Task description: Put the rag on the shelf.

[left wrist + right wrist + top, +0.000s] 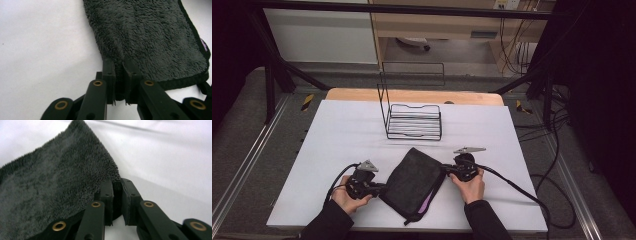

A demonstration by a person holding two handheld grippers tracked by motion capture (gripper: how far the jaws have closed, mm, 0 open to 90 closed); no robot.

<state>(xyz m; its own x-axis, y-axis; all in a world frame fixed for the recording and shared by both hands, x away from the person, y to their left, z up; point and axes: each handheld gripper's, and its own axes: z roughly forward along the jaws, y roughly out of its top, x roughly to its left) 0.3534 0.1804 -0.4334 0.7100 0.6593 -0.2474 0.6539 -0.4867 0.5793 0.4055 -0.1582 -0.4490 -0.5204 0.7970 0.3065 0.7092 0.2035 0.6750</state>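
Observation:
A folded dark grey fluffy towel lies on the white table near the front edge, with a purple tag at its lower right side. My left gripper is shut on the towel's left edge. My right gripper is shut on the towel's right corner. In the left gripper view the towel stretches away to the upper right with a black stitched border. The right gripper view has the towel spreading off to the left.
A black wire rack with a tall back frame stands at the middle back of the white tabletop. Cables trail over the table's right side and the floor. Metal frame rails run along both sides.

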